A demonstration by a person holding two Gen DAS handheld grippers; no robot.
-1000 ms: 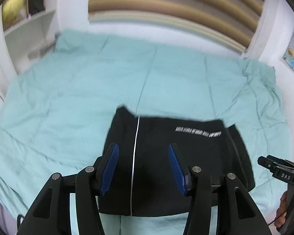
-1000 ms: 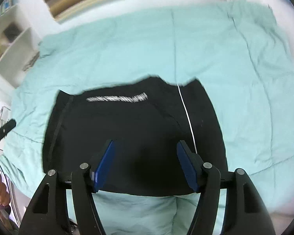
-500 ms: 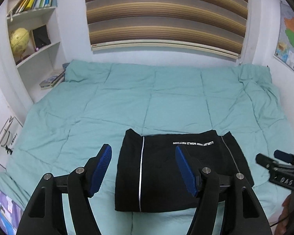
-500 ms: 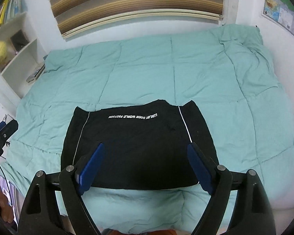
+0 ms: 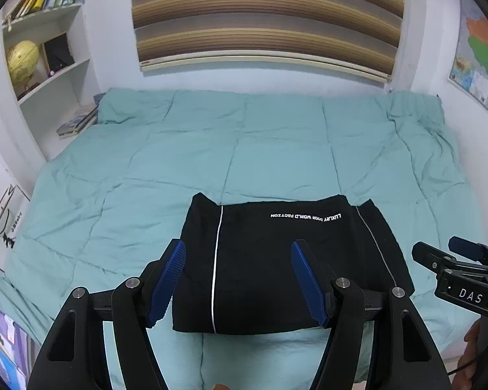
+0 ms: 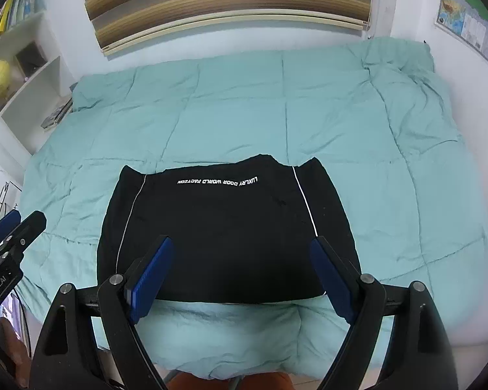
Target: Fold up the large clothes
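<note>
A black garment [image 5: 286,260] with thin white side stripes and a line of white lettering lies folded into a flat rectangle on the teal quilt near the bed's front edge; it also shows in the right wrist view [image 6: 224,227]. My left gripper [image 5: 239,284] is open and empty, held above and in front of the garment's left half. My right gripper [image 6: 240,279] is open and empty, held back above the garment's front edge. The right gripper also shows at the right edge of the left wrist view [image 5: 455,269], and the left gripper at the left edge of the right wrist view [image 6: 13,230].
The teal quilt [image 5: 244,149] covers the whole bed. White shelves [image 5: 48,74] with books and a yellow globe [image 5: 22,61] stand at the left. A striped blind [image 5: 263,16] hangs on the far wall. A map [image 5: 481,65] hangs on the right wall.
Both grippers have pulled back and up from the garment, so the bed and room now show. The garment lies still, folded, on the quilt. Both stay open.
</note>
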